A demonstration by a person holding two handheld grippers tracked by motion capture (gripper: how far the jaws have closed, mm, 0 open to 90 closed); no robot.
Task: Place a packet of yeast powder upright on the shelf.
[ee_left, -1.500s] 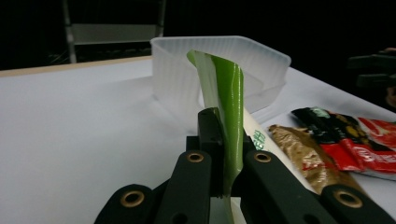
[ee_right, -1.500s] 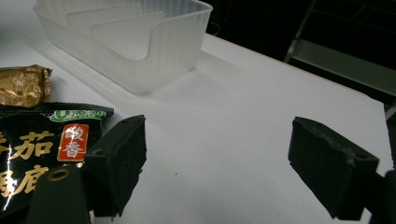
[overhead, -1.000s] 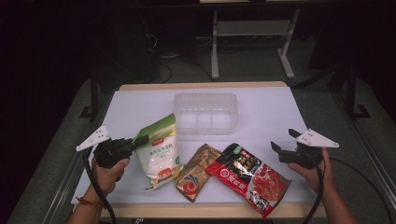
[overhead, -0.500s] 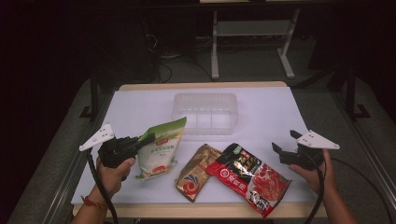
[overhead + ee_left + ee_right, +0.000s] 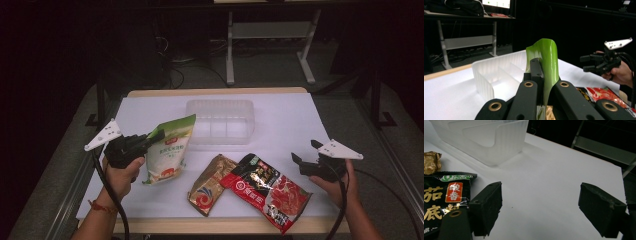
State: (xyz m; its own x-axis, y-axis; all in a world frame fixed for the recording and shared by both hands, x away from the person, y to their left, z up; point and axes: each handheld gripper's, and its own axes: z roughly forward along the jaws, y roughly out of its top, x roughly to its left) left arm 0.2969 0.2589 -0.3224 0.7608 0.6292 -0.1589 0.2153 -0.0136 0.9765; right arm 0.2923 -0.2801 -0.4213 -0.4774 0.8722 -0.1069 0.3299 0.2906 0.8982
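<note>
Left claw (image 5: 159,134) clenched on the top edge of a green-and-white food pouch (image 5: 167,152), which hangs from the grip with its lower end at or just above the white surface (image 5: 285,120); whether it touches cannot be told. Gripping at the upper seal lets the pouch's weight straighten it below the claw, a hold that would suit carrying it to the clear plastic divided bin (image 5: 221,121) standing just beyond. In the left gripper view the green seal (image 5: 544,57) curls up between the closed jaws, with the bin's compartments (image 5: 499,75) directly ahead.

Long axis of the pouch: from the gripped top corner, nearest the bin, down and towards the person; it is tilted, not flat, with its printed face turned up and to the right in the high view.

Right claw (image 5: 306,159) released, its jaws standing wide apart over bare surface in the right gripper view and holding nothing; it rests just right of the red-and-black sauce packet (image 5: 267,189). That packet and the gold-brown packet (image 5: 210,184) lie flat side by side near the front edge, the red one overlapping the gold one's corner, apparently awaiting their turn.
</note>
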